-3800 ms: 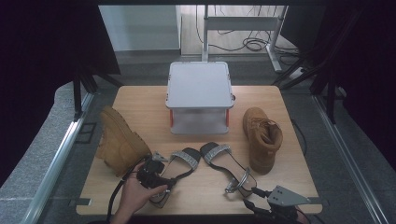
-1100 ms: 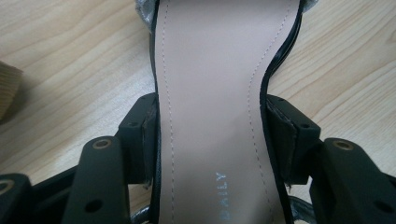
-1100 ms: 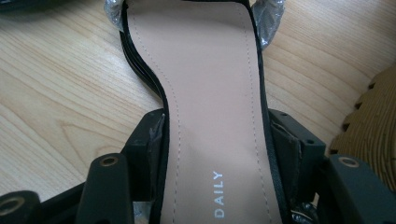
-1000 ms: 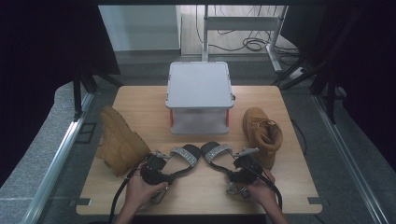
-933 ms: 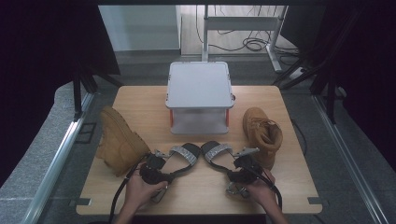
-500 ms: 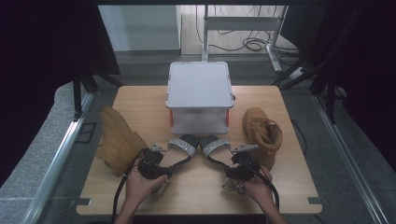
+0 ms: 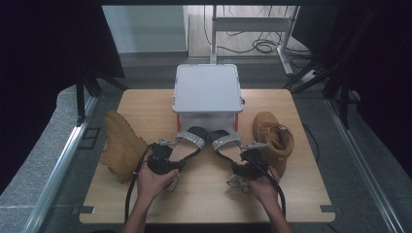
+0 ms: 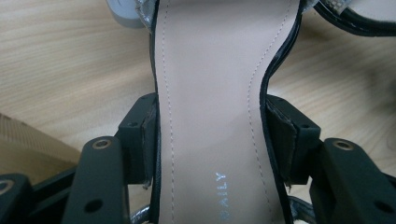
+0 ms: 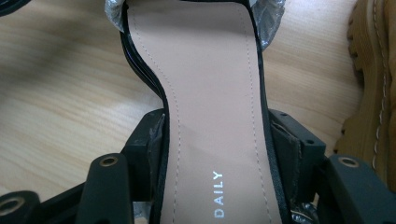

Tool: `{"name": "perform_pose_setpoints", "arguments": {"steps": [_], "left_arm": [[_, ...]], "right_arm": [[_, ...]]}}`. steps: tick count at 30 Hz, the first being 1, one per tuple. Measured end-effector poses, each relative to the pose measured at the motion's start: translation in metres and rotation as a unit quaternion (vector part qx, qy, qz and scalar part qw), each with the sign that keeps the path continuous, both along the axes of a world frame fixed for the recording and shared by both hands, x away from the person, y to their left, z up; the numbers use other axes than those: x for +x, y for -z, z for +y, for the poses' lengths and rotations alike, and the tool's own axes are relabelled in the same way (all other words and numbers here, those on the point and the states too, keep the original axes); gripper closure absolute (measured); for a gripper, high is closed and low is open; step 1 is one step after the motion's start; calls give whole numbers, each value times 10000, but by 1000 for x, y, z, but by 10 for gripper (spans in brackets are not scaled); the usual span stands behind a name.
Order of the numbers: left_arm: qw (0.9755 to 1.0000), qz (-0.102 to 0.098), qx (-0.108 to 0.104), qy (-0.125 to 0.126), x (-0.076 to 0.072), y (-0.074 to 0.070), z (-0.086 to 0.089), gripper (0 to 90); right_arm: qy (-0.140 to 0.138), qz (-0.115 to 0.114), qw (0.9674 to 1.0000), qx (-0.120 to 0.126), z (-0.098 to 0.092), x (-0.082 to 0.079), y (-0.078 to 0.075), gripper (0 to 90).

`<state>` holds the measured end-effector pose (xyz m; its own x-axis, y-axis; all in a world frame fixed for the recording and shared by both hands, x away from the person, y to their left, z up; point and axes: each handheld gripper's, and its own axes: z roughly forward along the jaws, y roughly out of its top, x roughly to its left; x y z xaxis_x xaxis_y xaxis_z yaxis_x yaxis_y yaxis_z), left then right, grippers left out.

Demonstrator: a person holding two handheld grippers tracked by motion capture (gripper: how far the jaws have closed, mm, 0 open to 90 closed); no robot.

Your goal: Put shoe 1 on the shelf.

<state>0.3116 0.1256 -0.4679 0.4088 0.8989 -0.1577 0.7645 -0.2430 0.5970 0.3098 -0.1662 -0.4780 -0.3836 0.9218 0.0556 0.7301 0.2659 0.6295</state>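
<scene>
**Sandals clamped, one in each hand**

Sandals sit side by side at mid-tabletop, toes toward 12 o'clock, just short of the grey box (image 7: 208, 90). The left sandal (image 7: 188, 143) is gripped across its waist by the left tongs (image 7: 171, 154): in the left gripper view both black pads press the edges of the beige insole (image 8: 212, 93), with printed lettering readable near the bottom. The right sandal (image 7: 224, 144) is held the same way by the right tongs (image 7: 241, 158); in the right gripper view the pads bear on either side of its insole (image 9: 212, 102). Each sandal carries a glittery silver strap across the toe end, pointing at the box.

A tan boot (image 7: 122, 145) lies at 9 o'clock of the left hand (image 7: 153, 180), near the tabletop's (image 7: 204, 199) left edge. A second tan boot (image 7: 274, 138) stands at 3 o'clock of the right sandal, just beside the right hand (image 7: 262, 187); its lugged sole shows at the right edge of the right gripper view. Cables trail from both grippers toward 6 o'clock.
</scene>
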Motion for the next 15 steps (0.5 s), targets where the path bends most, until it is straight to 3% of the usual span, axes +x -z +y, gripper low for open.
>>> {"name": "perform_pose_setpoints", "arguments": {"steps": [7,10,15], "left_arm": [[9999,-48,-31,-149,10,-2,-1,415],[9998,-75,53,-189,15,-2,-2,415],[9996,-56,-45,-283,23,-1,-2,415]], "right_arm": [[168,-42,9998,73,4,9,-3,420],[191,-57,9998,85,5,14,-4,420],[242,-48,9997,82,8,20,-5,420]]}}
